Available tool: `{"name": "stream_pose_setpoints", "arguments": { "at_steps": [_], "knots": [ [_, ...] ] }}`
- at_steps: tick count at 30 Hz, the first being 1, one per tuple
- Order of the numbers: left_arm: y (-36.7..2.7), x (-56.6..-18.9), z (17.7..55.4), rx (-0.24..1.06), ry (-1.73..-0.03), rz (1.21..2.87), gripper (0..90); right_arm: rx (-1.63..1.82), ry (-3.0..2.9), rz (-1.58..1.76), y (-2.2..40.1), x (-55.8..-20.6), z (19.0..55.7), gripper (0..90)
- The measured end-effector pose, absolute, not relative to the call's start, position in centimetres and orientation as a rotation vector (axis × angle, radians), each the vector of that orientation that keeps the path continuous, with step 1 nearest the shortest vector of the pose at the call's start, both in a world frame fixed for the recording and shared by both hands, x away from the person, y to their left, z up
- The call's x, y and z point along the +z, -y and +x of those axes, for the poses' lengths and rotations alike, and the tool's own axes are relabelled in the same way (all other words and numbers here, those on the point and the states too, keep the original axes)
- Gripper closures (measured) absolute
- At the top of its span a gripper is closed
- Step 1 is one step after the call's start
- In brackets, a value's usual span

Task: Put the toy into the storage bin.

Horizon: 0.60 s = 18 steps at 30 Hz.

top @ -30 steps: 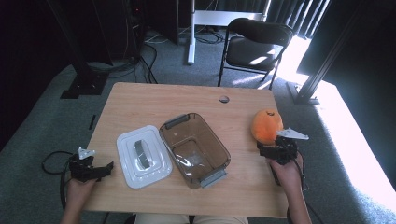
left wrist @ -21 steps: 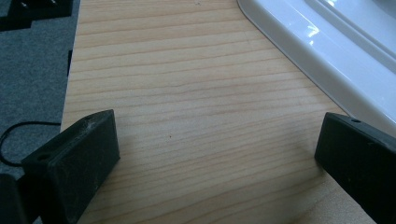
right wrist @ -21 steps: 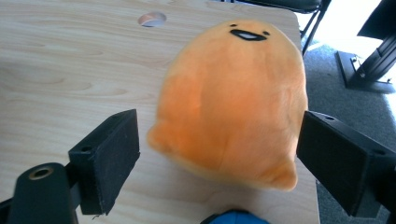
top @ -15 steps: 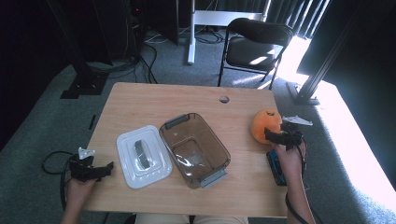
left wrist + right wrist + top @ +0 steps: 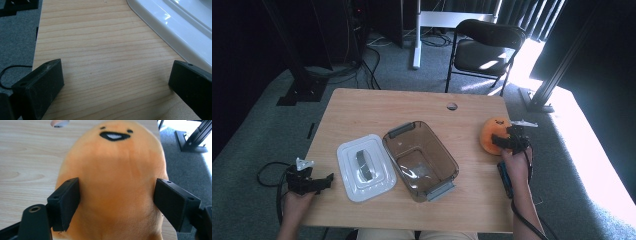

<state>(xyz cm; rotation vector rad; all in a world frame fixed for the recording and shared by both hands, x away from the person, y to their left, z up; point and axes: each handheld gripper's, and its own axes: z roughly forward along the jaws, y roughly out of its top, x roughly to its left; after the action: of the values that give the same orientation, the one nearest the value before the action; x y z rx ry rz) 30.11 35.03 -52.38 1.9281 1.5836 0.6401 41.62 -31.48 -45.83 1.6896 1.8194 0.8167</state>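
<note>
Right gripper (image 5: pixel 508 141): held at the table's right edge, its two black jaws set either side of the orange egg-shaped plush toy (image 5: pixel 113 185). The jaws have just been closing with the toy between them. In the right gripper view the left pad lies against the plush and the right pad sits at its flank; whether the pads press in firmly cannot be told, so the grip reads as closing around the toy rather than clenched.

Plush toy: it rests on the light wooden table (image 5: pixel 377 107) near the right edge, well apart from the container. Its small stitched face — two dots and an open mouth — is on the end away from the gripper.

Left gripper (image 5: pixel 309 181): at the table's near left corner, jaws wide apart and holding nothing. In the left gripper view bare wood lies between the two pads.

White rectangular plastic lid (image 5: pixel 364 167): flat on the table, just right of the left gripper, with a grey handle in its middle. Its glossy rim shows at the upper right of the left gripper view.

Brown see-through rectangular container (image 5: pixel 419 152): open and empty at the table's middle, just beside the lid, with a grey handle at each end.

Black folding chair (image 5: pixel 484 50): on the carpet beyond the far side of the table.
</note>
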Motion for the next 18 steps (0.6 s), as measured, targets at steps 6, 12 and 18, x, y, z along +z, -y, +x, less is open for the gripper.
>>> {"name": "stream_pose_setpoints", "arguments": {
  "at_steps": [6, 12, 18],
  "knots": [
    [-35.1, -52.3, 30.1, 0.639, -1.596, 1.926, 0.4, 0.814, -1.854, 1.671, 31.4, -46.4, 41.6, 26.7],
    [-34.4, -51.3, 30.2, 0.662, -1.590, 1.929, 0.4, 0.799, -1.876, 1.649, 31.5, -46.8, 41.4, 35.6],
    [-31.7, -49.9, 31.0, 0.632, -1.467, 1.992, 0.3, 0.789, -1.914, 1.612, 31.4, -46.7, 40.9, 57.4]
  ]
}}
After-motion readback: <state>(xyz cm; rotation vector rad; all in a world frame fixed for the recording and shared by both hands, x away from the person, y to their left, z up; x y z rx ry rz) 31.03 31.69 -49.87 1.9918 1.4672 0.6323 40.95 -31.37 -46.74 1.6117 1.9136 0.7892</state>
